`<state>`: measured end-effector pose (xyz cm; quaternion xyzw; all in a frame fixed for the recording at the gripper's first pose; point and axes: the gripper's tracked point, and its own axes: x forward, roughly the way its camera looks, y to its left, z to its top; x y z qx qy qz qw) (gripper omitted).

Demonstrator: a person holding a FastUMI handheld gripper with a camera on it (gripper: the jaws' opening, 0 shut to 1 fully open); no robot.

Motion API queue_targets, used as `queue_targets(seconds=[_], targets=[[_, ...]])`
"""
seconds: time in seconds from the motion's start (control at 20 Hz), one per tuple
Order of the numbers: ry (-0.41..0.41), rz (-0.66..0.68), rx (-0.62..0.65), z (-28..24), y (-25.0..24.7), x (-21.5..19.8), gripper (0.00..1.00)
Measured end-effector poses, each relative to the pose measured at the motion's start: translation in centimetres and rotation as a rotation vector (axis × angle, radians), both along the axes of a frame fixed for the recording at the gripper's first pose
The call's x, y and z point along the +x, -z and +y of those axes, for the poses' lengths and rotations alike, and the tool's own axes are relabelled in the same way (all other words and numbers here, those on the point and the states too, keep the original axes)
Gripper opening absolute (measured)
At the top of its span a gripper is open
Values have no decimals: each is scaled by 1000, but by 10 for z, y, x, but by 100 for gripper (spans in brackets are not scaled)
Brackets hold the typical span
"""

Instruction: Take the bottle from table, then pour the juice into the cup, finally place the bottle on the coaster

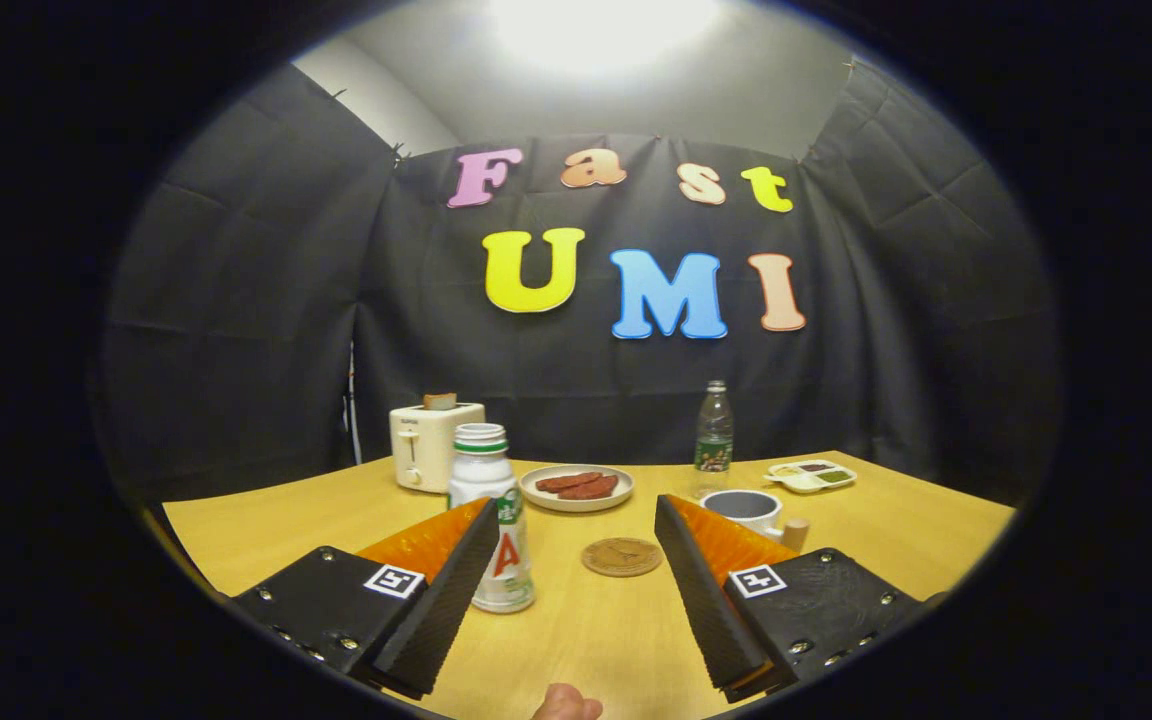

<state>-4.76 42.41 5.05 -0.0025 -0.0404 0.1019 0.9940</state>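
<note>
Gripper view is looking along the two fingers over a wooden table (596,640), and the gripper (576,535) is hanging wide open with nothing between its fingers. The white bottle (492,520) is standing upright, cap off, just beside the left finger and partly behind its tip; the fingers are not pressing on it, so the grasp appears not yet made. The gap is probably being kept this wide so the bottle's body can slip in once the gripper shifts left. A round coaster (622,557) is lying just ahead, between the fingertips, free to receive the bottle last. The cup (751,510) is sitting beyond the right finger, mouth up, ready for pouring. Farther back are standing a toaster (433,445), a plate (576,488) of food, a clear water bottle (713,428) and a small tray (811,476).
</note>
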Motion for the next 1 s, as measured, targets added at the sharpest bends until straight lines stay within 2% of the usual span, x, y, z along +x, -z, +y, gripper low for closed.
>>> queue_targets(seconds=[0.15, 0.3, 0.4, 0.6, 1.0], targets=[[-24, 26, -41, 25, 16, 18, 95], [-13, 52, -63, 37, 29, 42, 95], [-43, 76, -60, 50, 38, 53, 95], [-75, 80, -72, 62, 46, 66, 95], [-71, 73, -84, 71, 49, 86, 95]])
